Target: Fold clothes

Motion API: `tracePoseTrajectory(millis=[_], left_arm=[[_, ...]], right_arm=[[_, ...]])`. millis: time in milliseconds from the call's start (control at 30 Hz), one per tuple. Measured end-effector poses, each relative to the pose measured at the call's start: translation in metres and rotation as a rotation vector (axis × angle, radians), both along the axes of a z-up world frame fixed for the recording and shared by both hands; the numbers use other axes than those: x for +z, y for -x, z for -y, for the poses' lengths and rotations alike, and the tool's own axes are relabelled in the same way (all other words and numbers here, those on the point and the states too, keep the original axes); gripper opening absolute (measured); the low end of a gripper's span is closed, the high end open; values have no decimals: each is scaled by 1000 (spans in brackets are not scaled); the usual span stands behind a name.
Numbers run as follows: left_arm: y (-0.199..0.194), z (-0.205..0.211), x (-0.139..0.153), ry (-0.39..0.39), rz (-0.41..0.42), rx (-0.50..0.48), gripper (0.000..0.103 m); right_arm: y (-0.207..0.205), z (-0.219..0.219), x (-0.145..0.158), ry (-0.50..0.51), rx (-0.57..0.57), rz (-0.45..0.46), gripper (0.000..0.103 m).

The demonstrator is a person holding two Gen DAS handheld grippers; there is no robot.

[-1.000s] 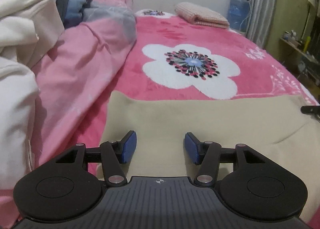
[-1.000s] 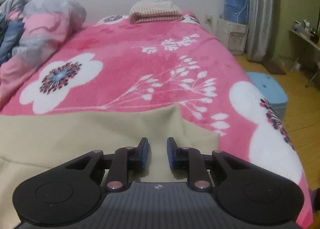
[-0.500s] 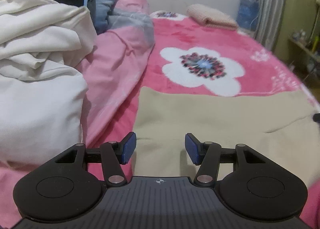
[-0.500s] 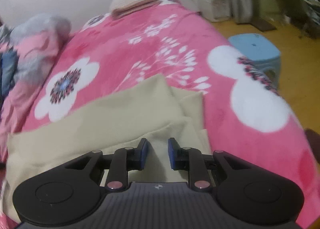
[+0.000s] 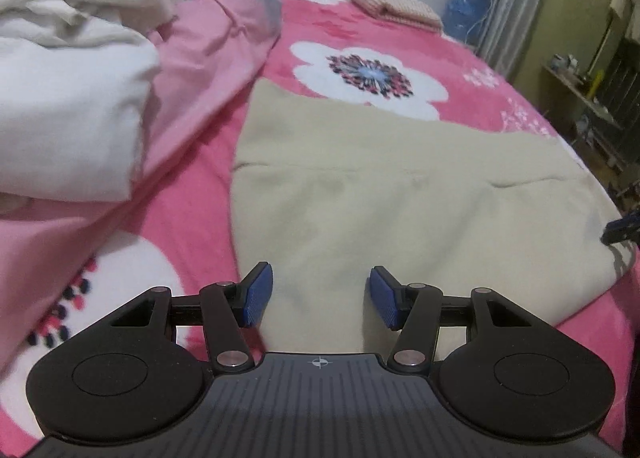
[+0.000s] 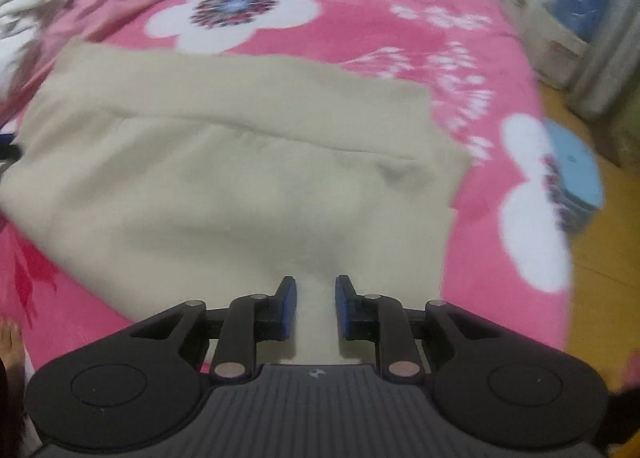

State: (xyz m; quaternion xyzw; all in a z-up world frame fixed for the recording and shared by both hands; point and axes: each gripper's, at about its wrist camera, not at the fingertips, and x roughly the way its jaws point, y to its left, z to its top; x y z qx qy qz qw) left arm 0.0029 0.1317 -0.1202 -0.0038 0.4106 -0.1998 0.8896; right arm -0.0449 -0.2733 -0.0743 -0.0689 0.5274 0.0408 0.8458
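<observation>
A beige fleece garment lies spread on a pink flowered blanket, with one layer folded over and a crease running across it. My left gripper hovers open over the garment's near left edge, nothing between its blue pads. My right gripper sits at the garment's near right edge. Its pads stand a narrow gap apart, and beige fabric rises into that gap, with creases drawn toward it. A dark tip of the right gripper shows at the far right of the left wrist view.
A heap of white and cream laundry and a pink quilt crowd the bed's left side. A folded checked towel lies at the bed's far end. Right of the bed are a wooden floor and a blue stool.
Both views have tipped downward and pulled back, so more of the garment shows. The right wrist has rolled and risen with the fabric. The left gripper slid sideways, still open and empty.
</observation>
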Motion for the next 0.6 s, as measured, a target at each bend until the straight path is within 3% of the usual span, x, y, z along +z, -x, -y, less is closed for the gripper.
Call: tracePoseTrajectory(millis=[100,167,233,300,367,500,600], left_arm=[[5,-3,-6,-40,7,-46,55],[5,-6,-17,-71,2,-47,62],[1,-16,-22,-12,-32,-7,65],[0,-21,-24,19,-41,5,66],[3,-21,-24,14,-28,-3,66],[3,-17,-22,-15,-15,-18,67],[3,-16,-21,-30,-9,-23,68]], right_arm=[[9,-30,9,-21,128,-20,22],[6,-45,-23,126,186,-94,22],[1,-43,-34,119,177,-77,22],[-8,-47,-22,115,121,-105,22],[-2,-67,-6,179,166,-76,22],[9,-107,29,-1,244,32,22],[6,-127,-13,84,266,-26,22]])
